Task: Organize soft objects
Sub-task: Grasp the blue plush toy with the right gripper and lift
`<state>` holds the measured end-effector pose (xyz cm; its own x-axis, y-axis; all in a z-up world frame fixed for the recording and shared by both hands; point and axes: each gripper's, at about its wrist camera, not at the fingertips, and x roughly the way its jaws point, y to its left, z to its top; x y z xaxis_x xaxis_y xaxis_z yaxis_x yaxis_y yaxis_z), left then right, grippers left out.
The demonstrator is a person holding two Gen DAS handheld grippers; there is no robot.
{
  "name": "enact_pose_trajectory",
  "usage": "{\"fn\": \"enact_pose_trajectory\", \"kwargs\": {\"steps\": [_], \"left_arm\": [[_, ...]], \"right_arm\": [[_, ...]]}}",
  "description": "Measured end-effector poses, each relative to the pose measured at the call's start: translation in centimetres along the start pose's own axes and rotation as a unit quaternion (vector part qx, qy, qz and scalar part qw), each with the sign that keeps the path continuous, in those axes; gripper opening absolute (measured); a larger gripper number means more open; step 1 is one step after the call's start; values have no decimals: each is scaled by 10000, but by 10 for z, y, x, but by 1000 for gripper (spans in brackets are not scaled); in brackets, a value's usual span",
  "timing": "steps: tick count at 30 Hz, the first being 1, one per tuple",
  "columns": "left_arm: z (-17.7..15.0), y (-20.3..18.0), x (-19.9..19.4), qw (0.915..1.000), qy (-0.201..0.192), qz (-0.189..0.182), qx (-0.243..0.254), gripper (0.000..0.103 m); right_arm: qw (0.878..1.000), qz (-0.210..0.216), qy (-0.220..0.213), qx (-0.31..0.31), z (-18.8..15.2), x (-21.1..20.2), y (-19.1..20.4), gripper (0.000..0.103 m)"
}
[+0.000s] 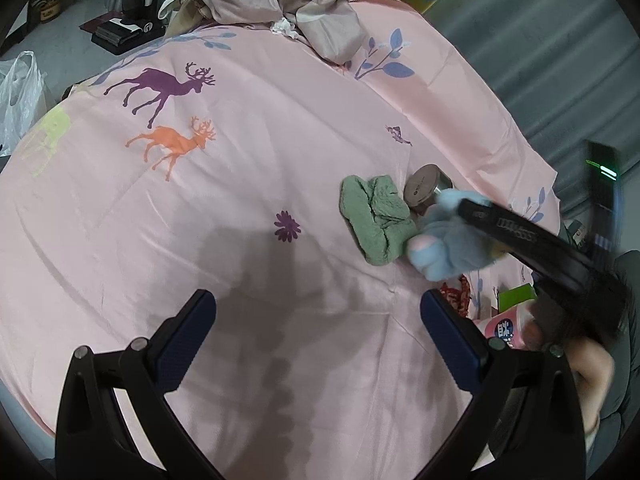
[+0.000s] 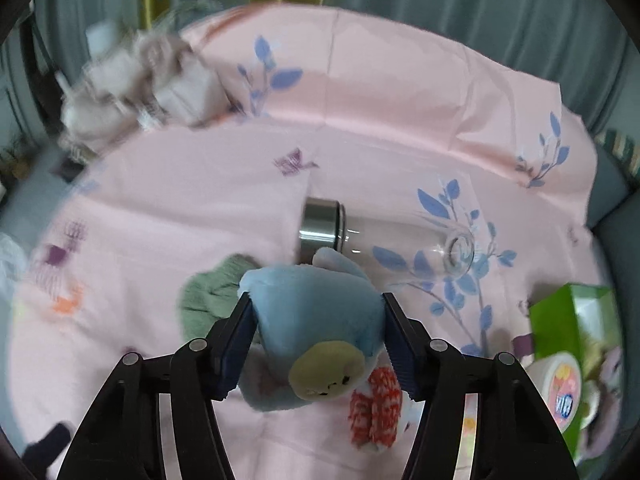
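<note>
My right gripper [image 2: 318,316] clamped the blue plush toy [image 2: 316,312] — green cloth [image 1: 376,220] just beside it. My left gripper [image 1: 318,334] hung wide apart, empty, over the pink sheet [image 1: 240,184].

Not much can be read here. The black arm of the right gripper [image 1: 516,229] carries pale lettering, too smeared to spell out. The pink-and-white tub [image 2: 562,390] shows blue characters on its lid, blurred. The metal bottle cap [image 1: 425,185] bears a small illegible mark.

A pink sheet [image 1: 240,184] (deer-printed) carries a green cloth [image 1: 376,220], glass bottle [image 2: 384,240] and crumpled fabric [image 1: 272,4].
</note>
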<state>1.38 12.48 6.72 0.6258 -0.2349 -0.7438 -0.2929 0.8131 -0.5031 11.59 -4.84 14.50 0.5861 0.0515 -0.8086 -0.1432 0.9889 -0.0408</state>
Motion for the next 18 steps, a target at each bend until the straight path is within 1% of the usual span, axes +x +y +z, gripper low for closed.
{"fn": "enact_pose_trajectory", "kwargs": {"steps": [2, 4, 6, 8, 11, 12, 14, 16, 18], "left_arm": [[0, 0, -1, 10000, -33, 29, 25, 102], [-1, 1, -1, 9999, -82, 104, 37, 102], [-1, 0, -2, 9998, -107, 148, 60, 102], [-2, -1, -1, 9998, -106, 151, 93, 102], [-3, -3, -1, 9997, -91, 158, 171, 102], [-4, -3, -1, 9996, -85, 167, 201, 102], [-6, -4, -1, 9995, -86, 187, 246, 101], [-10, -7, 0, 9993, -40, 170, 330, 101], [-14, -10, 2, 9991, 32, 61, 423, 101]], "right_arm": [[9980, 548, -62, 300, -10, -15, -11, 62], [9908, 1173, -56, 669, -26, -26, -24, 62], [9836, 1550, 26, 920, -47, -29, -30, 62], [9802, 1692, 177, 1014, -65, -25, -31, 62], [9695, 1987, 617, 1293, -94, -10, -34, 63], [9672, 2023, 707, 1367, -99, -7, -36, 63], [9639, 2083, 717, 1493, -106, -3, -43, 63], [9629, 2013, 751, 1632, -108, -5, -51, 63], [9672, 1837, 736, 1590, -110, -10, -55, 63]]}}
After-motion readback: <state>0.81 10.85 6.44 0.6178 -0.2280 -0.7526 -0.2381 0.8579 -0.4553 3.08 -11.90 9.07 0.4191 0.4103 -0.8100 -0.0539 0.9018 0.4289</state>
